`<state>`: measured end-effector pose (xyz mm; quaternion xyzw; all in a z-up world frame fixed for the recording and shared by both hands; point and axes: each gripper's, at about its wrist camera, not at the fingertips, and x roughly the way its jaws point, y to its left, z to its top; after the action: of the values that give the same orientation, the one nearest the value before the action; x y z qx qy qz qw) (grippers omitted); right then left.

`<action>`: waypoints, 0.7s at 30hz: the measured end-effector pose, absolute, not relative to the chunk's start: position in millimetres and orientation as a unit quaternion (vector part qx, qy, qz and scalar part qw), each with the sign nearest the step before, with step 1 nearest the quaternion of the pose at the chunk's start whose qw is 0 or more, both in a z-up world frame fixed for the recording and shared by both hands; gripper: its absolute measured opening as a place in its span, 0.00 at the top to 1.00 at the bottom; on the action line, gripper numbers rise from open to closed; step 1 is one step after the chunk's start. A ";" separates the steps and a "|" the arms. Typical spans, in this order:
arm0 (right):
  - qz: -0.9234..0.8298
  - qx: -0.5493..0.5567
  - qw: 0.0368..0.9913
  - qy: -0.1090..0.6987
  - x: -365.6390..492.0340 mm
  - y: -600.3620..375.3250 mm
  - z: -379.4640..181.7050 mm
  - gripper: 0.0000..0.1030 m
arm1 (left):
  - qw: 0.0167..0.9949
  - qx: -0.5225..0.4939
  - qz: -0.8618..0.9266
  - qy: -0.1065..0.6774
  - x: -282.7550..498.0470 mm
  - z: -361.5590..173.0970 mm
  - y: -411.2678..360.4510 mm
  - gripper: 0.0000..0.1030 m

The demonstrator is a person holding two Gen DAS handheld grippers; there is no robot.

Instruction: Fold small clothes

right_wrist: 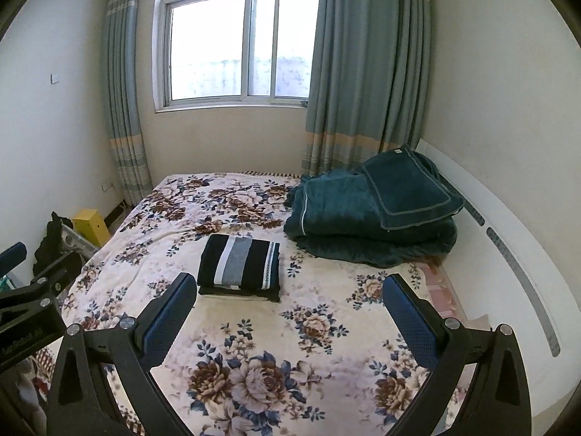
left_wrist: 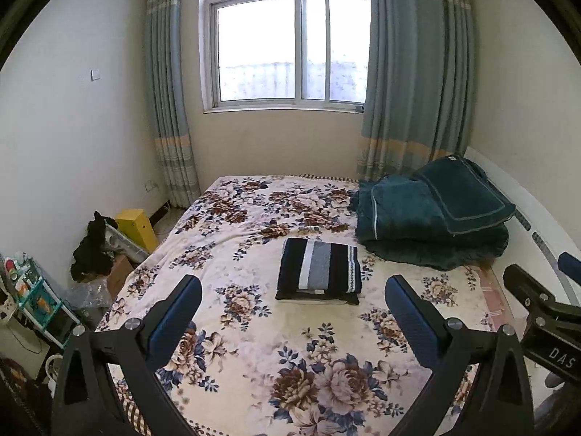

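1. Daylight from the white-framed window (left_wrist: 287, 47) at the top of the frame falls on a bed covered with a cream blanket printed with brown and blue flowers (left_wrist: 254, 345), which fills the lower half of both views.
2. We see the task's thing, a folded dark navy garment with white and grey stripes (left_wrist: 319, 274), lying flat near the middle of the bed, a compact rectangle with a paler layer showing under its near edge.
3. Up and to its right, near but apart, sits a heap of dark teal plush bedding (left_wrist: 432, 214).
4. Our left tongs (left_wrist: 293, 312) stand wide and hold nothing; they hover short of the garment's near edge.
5. Our right tongs (right_wrist: 289, 309) also stand wide and hold nothing, with the garment just past the left finger in that view.
6. We judge the garment light, soft and limp, probably knit, so it will sag and unfold if lifted by one layer.
7. We would pinch all layers at the two near corners, or slide a finger under the stack.
8. The plush blanket may drag on it.
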<state>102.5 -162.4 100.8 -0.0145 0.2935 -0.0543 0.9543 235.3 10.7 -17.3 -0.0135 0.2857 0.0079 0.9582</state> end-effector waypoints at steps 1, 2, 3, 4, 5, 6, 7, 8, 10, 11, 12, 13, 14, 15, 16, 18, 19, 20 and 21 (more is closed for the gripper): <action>-0.053 -0.014 0.955 0.293 103.7 -163.4 101.6 0.00 | 0.958 -0.013 0.006 0.286 235.5 -17.4 10.4 0.00; -0.052 -0.015 0.955 0.293 105.4 -164.3 102.3 0.00 | 0.958 -0.013 0.007 0.285 235.4 -17.3 10.5 0.00; -0.051 -0.014 0.954 0.293 105.2 -164.1 102.1 0.00 | 0.959 -0.013 0.007 0.285 235.6 -17.3 9.9 0.00; -0.049 -0.014 0.955 0.294 105.8 -164.3 102.8 0.00 | 0.959 -0.013 0.007 0.284 235.6 -17.2 9.6 0.00; -0.048 -0.014 0.954 0.295 107.2 -164.6 103.5 0.00 | 0.959 -0.013 0.006 0.283 235.6 -16.7 9.8 0.00; -0.046 -0.015 0.954 0.295 108.7 -164.8 103.9 0.00 | 0.959 -0.013 0.006 0.283 236.1 -16.8 9.1 0.00; -0.044 -0.014 0.954 0.296 109.6 -165.0 104.4 0.00 | 0.959 -0.013 0.005 0.282 236.2 -16.7 9.2 0.00; -0.042 -0.015 0.954 0.295 110.7 -165.2 104.8 0.00 | 0.960 -0.013 0.005 0.281 236.0 -16.4 9.0 0.00; -0.040 -0.015 0.954 0.295 112.5 -165.3 106.0 0.00 | 0.960 -0.013 0.007 0.279 236.0 -15.5 8.8 0.00; -0.040 -0.015 0.954 0.295 113.2 -164.6 105.7 0.00 | 0.960 -0.014 0.006 0.279 236.4 -15.2 8.7 0.00; -0.040 -0.016 0.954 0.295 113.5 -164.7 105.8 0.00 | 0.960 -0.013 0.006 0.279 237.1 -15.2 9.1 0.00; -0.039 -0.016 0.954 0.295 113.9 -164.6 106.0 0.00 | 0.960 -0.013 0.007 0.279 237.0 -15.0 9.1 0.00; -0.039 -0.016 0.955 0.295 114.0 -164.9 106.0 0.00 | 0.960 -0.014 0.006 0.278 236.9 -14.7 8.9 0.00; -0.040 -0.015 0.954 0.296 113.7 -164.4 105.5 0.00 | 0.960 -0.014 0.005 0.279 238.2 -14.0 10.2 0.00; -0.039 -0.015 0.954 0.296 113.3 -164.3 105.3 0.00 | 0.960 -0.013 0.006 0.279 238.2 -14.0 10.2 0.00; -0.039 -0.014 0.955 0.295 114.5 -164.4 105.2 0.00 | 0.960 -0.014 0.006 0.278 237.9 -14.0 10.0 0.00; -0.039 -0.015 0.955 0.295 115.4 -164.3 105.2 0.00 | 0.960 -0.014 0.007 0.279 238.0 -14.0 10.0 0.00; -0.038 -0.015 0.954 0.296 115.7 -164.4 105.3 0.00 | 0.960 -0.015 0.005 0.279 238.3 -13.6 10.2 0.00; -0.039 -0.013 0.955 0.295 114.3 -164.3 105.0 0.00 | 0.960 -0.016 0.005 0.278 236.9 -13.5 10.7 0.00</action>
<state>114.3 -164.3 105.0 -0.0135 0.2950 -0.0388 0.9546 236.9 10.7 -13.5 -0.0160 0.2784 0.0049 0.9603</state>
